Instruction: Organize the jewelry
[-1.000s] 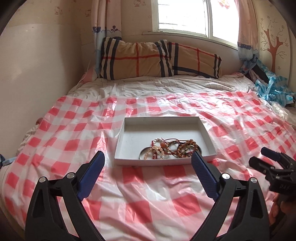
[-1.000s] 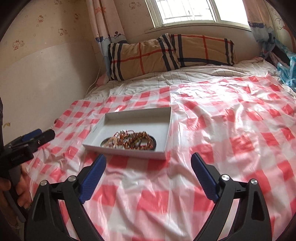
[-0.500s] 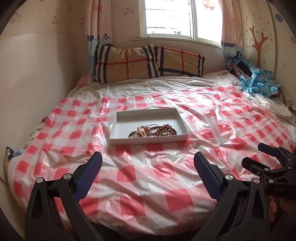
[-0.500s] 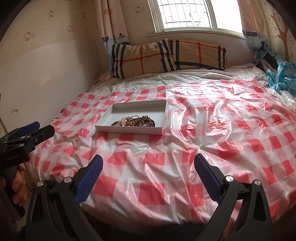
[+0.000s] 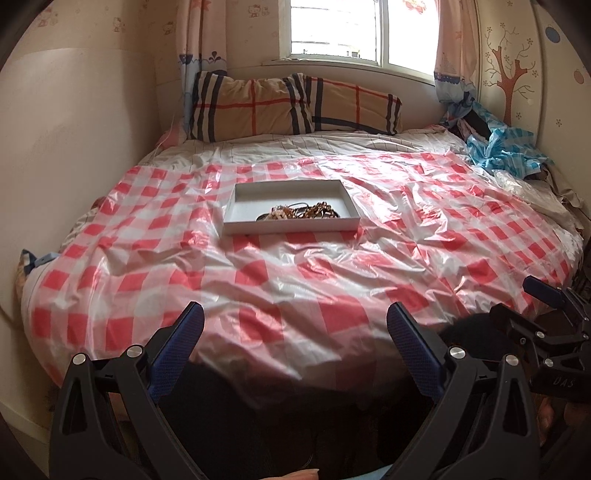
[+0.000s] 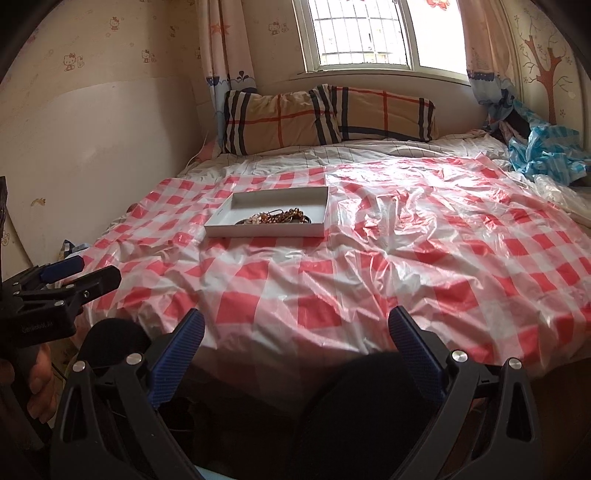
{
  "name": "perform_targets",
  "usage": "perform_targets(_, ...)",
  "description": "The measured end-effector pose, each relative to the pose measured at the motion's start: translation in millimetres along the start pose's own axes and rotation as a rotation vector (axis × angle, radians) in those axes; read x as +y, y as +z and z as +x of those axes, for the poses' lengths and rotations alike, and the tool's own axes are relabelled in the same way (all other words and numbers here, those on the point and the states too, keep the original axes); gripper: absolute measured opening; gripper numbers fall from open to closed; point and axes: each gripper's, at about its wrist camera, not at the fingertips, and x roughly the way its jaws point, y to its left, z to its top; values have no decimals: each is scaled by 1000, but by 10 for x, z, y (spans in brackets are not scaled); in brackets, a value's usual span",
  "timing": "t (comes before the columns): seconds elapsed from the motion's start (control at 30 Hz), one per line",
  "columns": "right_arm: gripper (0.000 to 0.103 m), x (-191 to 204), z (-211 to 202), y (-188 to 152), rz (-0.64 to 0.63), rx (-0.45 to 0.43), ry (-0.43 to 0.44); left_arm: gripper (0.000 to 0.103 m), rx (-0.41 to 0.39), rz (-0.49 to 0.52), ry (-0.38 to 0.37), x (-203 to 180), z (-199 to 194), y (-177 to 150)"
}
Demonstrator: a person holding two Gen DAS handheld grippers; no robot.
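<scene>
Partly hidden, tangled jewelry (image 5: 301, 213) lies behind the tray (image 5: 290, 225) wall.

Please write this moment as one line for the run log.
left gripper: open, empty | right gripper: open, empty | jewelry: piled in white tray | both grippers apart from tray

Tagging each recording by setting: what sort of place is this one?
A bedroom, likely a child's: a bed under a checked plastic sheet, plaid pillows below a curtained window, cartoon wallpaper. A tray of jewelry sits on the bed.
</scene>
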Motion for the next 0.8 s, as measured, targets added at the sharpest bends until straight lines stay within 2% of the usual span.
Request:
perform_targets(0.17, 95, 103, -91, -184, 9, -10, -5, 95, 6, -32, 9, 71, -84, -161)
perform_targets(0.37, 95, 217, -187, -345, -8, -19, 0, 95, 15, -15, 15, 19, -143, -342)
perform_targets(0.6, 95, 218, -192, -363, -2, -13, -8, 95, 22, 15, 16, -79, -170, -455)
perform_targets(0.8, 95, 222, -201, -367, -6, -12, -7, 95, 17, -5, 17, -49, -193, -463)
